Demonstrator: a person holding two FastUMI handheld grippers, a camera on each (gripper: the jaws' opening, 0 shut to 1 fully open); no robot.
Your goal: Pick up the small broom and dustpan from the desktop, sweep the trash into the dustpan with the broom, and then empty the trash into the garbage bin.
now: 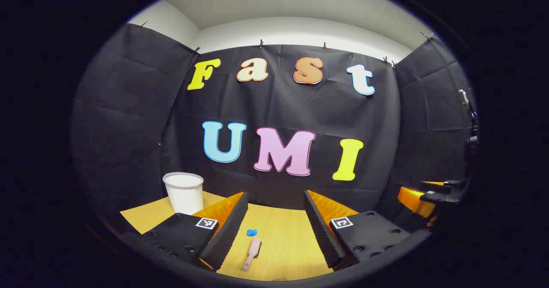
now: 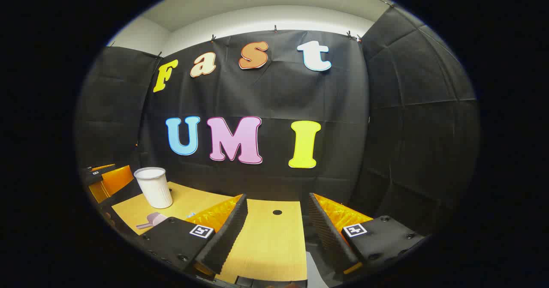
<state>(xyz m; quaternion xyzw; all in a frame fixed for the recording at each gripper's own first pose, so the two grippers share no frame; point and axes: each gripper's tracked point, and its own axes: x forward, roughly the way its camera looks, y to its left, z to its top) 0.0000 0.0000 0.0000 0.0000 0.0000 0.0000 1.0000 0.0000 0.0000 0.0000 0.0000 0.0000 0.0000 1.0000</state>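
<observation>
Lying on the desk (image 1: pixel 283 236) between the left gripper's (image 1: pixel 274 232) spread fingers is the broom (image 1: pixel 252 253), at about 6 o'clock in the left gripper view, handle toward the camera, head pointing up-frame. Just past its head, at 12 o'clock from it, sits the trash (image 1: pixel 251 232), a small blue scrap, touching or nearly touching the bristles; hard to say which. The bin (image 1: pixel 184 192) stands upright at 10 o'clock from the broom, well apart, near the desk's far left.

Left gripper held level and high over the desk, jaws wide apart, gripping nothing. At 3 o'clock the other gripper pokes in from the frame's edge, mostly cut off.

Over in the right gripper view, the right gripper (image 2: pixel 276 232) hangs likewise, jaws wide, nothing between them but bare desk and a dark round hole (image 2: pixel 277 212) in the desk. The dustpan (image 2: pixel 151 221) peeks out at 8 o'clock, partly hidden behind the near finger (image 2: pixel 223 232), just below the bin. Beyond it, at 9 o'clock, the left gripper's body shows, partly cut off.
</observation>
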